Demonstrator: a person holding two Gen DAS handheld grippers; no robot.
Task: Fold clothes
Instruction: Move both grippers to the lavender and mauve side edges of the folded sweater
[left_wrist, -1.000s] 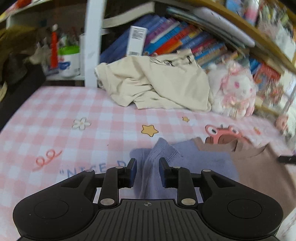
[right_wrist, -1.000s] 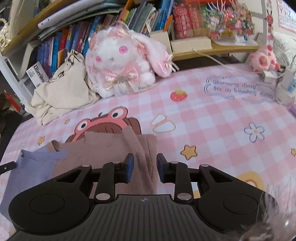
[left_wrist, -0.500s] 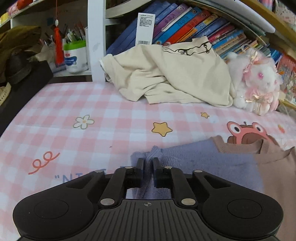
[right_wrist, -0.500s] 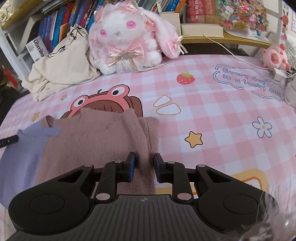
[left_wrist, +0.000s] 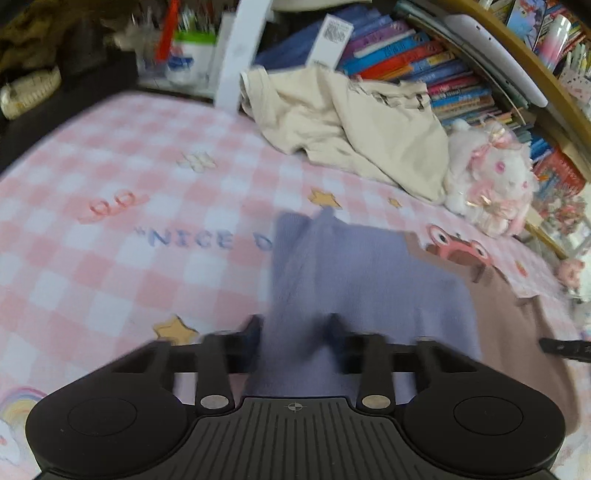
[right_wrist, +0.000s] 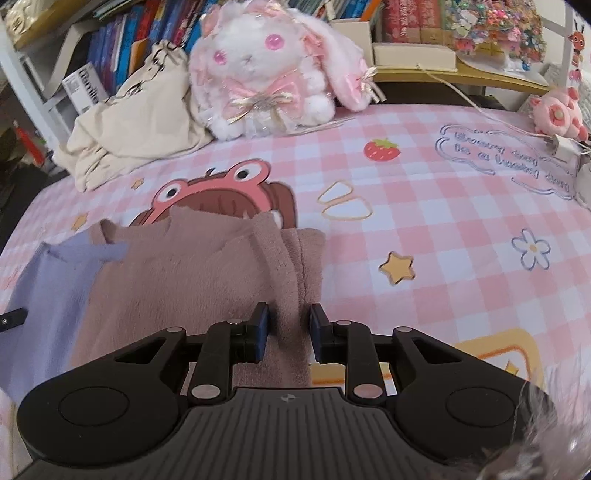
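Observation:
A knit garment lies on the pink checked sheet (left_wrist: 110, 288); its left part is lilac (left_wrist: 351, 266) and its right part mauve-brown (right_wrist: 184, 280). My left gripper (left_wrist: 295, 332) is blurred, with a bunched fold of the lilac cloth filling the gap between its fingers; its jaws are opening. At the garment's right edge, my right gripper (right_wrist: 288, 328) is shut on a raised ridge of the brown cloth. The right wrist view also shows the lilac part (right_wrist: 48, 288) at the far left.
A crumpled cream garment (left_wrist: 351, 122) is heaped at the back against a shelf of books (left_wrist: 406, 62). A white and pink plush rabbit (right_wrist: 266, 70) sits beside it. A small pink plush (right_wrist: 557, 114) and a charger with its cable (right_wrist: 561, 147) lie at the far right.
My left gripper has shifted and rolled, its jaws stand wider than half a second ago, and the lilac cloth bunches up between them. The right gripper has hardly moved, still on the brown fold.

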